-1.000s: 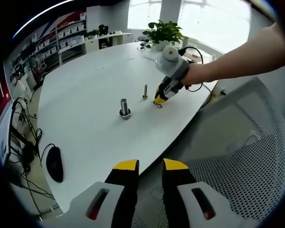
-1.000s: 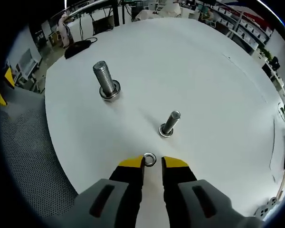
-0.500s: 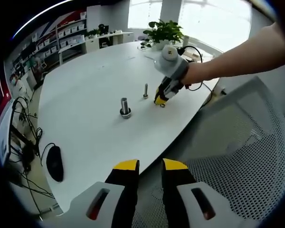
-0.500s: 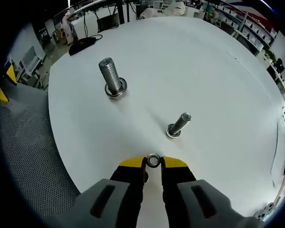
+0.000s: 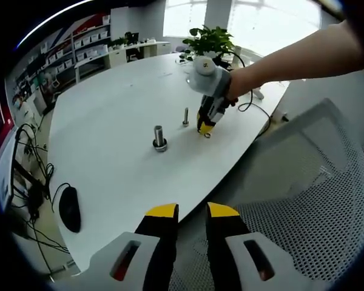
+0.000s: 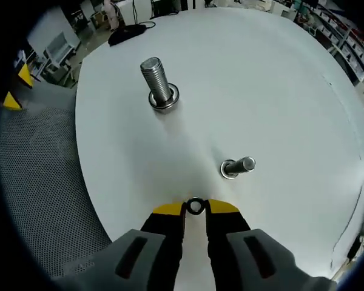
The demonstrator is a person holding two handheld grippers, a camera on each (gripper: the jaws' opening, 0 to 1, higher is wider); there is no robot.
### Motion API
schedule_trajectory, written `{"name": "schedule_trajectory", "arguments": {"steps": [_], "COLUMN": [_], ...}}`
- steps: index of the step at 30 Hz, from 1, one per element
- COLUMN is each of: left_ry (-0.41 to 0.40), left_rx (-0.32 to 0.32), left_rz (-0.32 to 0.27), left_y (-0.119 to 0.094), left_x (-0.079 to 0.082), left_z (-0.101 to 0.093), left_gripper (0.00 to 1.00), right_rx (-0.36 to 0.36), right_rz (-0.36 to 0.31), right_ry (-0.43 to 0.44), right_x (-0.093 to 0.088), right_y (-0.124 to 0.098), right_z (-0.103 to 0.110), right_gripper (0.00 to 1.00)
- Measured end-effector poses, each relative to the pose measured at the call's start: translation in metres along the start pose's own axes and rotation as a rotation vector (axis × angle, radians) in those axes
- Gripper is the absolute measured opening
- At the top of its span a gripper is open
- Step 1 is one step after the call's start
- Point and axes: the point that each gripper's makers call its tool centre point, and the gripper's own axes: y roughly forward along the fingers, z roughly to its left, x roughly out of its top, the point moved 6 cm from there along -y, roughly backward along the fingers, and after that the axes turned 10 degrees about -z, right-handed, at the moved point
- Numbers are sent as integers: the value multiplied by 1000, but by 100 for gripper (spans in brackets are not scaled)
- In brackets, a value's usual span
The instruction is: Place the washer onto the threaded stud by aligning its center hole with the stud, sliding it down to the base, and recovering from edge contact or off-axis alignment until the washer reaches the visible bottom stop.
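On the white worktop (image 6: 279, 79), the right gripper (image 6: 195, 207) pinches the washer (image 6: 195, 206) near the stud (image 6: 238, 167); off-axis, its rim could snag. The left gripper (image 5: 192, 211) idles, jaws parted.

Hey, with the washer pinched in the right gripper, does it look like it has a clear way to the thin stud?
Probably yes. The right gripper holds the washer just short of the thin stud, with bare table between. The thick bolt stands well aside.
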Motion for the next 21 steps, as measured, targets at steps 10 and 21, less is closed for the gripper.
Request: {"name": "schedule_trajectory", "arguments": {"steps": [10, 21], "left_ry": [-3, -1], "left_rx": [-1, -1], "left_rz": [2, 4], "left_y": [0, 0], "left_x": [0, 0], "left_z": [0, 0], "left_gripper": [15, 15], "right_rx": [77, -12], "right_rz": [17, 129], "right_ry": [-60, -164], "right_x": [-6, -2], "right_y": [-4, 1], "right_z": [-5, 3], "right_gripper": [16, 15]}}
